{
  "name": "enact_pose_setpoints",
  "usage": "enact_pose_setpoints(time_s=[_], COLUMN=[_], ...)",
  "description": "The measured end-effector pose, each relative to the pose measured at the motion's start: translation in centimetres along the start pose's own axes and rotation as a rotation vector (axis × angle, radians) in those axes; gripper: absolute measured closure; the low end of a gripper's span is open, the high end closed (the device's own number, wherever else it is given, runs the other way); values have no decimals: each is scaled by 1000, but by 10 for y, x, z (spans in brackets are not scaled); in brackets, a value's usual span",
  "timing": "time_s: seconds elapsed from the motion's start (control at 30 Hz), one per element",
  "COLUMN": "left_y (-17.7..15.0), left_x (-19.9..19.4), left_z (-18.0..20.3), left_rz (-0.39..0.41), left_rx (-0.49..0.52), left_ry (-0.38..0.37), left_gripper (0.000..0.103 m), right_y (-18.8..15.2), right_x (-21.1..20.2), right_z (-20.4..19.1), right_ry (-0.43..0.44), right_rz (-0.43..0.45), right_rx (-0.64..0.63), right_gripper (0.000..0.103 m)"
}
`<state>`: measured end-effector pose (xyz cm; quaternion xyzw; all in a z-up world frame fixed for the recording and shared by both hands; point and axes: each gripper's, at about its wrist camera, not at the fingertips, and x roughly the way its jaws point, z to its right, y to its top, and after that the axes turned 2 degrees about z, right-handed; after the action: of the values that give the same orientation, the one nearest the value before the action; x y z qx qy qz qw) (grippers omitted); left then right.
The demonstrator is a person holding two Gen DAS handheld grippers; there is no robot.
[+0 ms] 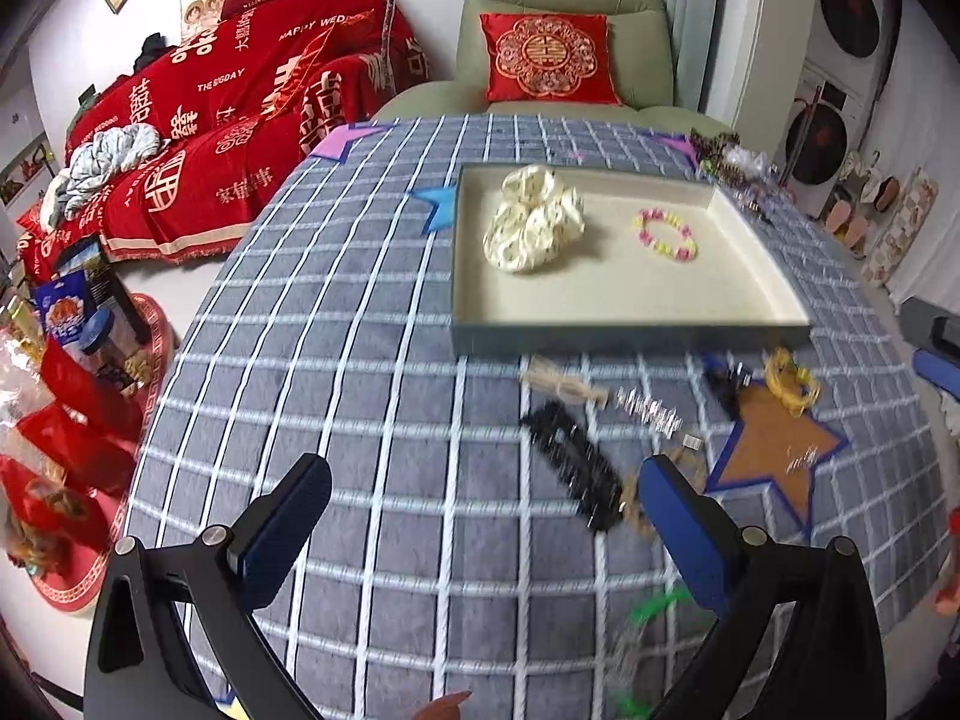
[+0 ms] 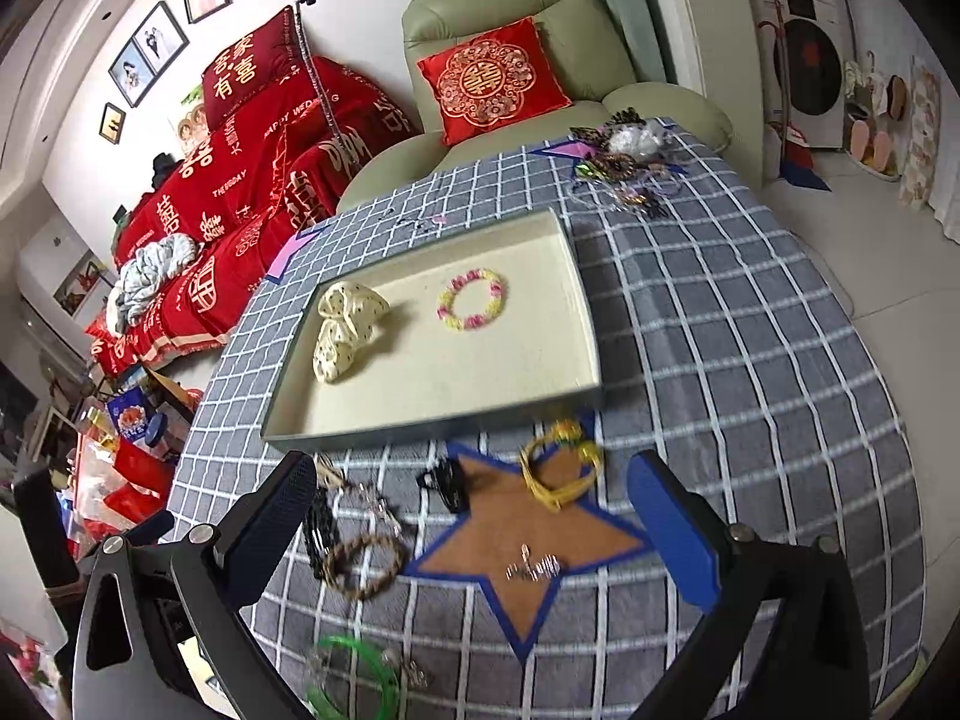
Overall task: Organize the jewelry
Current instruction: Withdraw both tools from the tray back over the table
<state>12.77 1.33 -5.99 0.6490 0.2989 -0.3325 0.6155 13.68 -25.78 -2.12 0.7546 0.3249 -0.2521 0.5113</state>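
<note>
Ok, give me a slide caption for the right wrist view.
Open right gripper above a yellow bracelet on the brown star; tray beyond.

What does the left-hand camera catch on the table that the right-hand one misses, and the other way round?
Only the left wrist view shows the blue star patch beside the tray. Only the right wrist view shows the whole brown rope bracelet and framed pictures on the wall. Both show the tray holding a cream scrunchie and a pink-and-yellow bracelet, plus the brown star patch.
</note>
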Motion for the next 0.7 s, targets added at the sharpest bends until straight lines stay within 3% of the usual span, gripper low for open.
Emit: enact_pose_setpoints(time_s=[0.23, 0.7], left_y=[-30, -53], left_x=[2, 17], left_z=[-7, -19], left_rz=[-32, -148], left_rx=[-18, -103], left_ry=[44, -45], left_gripper=[0, 0], right_y=[-40, -99], right_x=[-6, -1], right_z=[9, 29], right_ry=[-62, -138], right_rz=[-95, -204], right_rx=[-9, 17], right_gripper=[0, 0])
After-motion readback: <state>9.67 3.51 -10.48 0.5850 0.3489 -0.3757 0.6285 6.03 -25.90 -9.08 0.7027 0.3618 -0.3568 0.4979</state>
